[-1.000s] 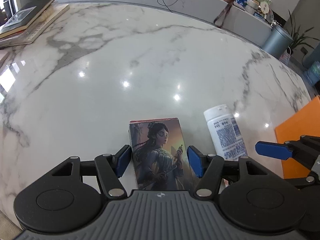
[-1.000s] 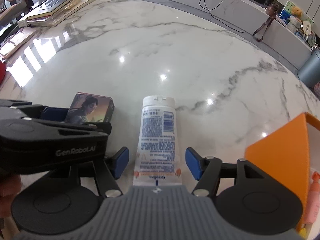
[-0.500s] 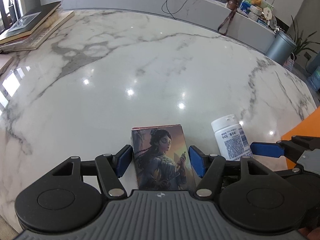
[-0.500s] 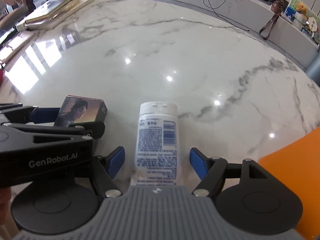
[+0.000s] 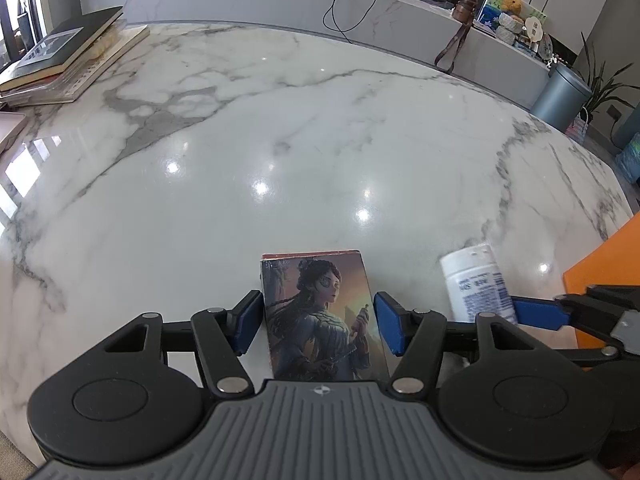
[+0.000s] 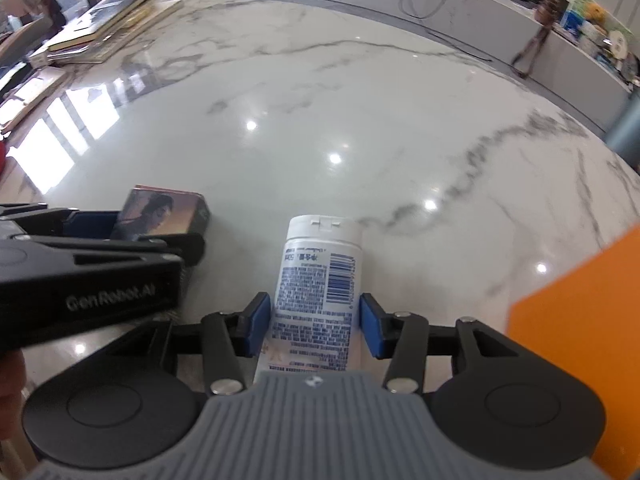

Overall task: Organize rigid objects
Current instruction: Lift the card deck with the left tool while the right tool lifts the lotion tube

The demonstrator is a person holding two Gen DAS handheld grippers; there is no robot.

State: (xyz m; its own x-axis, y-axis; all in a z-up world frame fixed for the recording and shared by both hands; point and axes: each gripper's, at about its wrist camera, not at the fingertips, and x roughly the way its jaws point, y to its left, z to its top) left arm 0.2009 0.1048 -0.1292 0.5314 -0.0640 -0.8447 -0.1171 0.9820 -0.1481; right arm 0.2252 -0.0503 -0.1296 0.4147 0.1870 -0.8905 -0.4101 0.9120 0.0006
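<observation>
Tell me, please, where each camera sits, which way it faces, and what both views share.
Left wrist: on the left gripper, angled down at the box between its jaws; no hand shows.
Right wrist: on the right gripper, angled down at the tube, jaws closing around it; a fingertip shows at the left edge.
Shared: table, box, tube, orange bin, each other's gripper.

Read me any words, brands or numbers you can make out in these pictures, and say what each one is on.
"GenRobot.AI": white lettering on the side of the left gripper.
White tube: barcode and blocks of blue print, too small and blurred to read.
Illustrated box: faint characters at its top left corner, unreadable.
Books: no text readable.
</observation>
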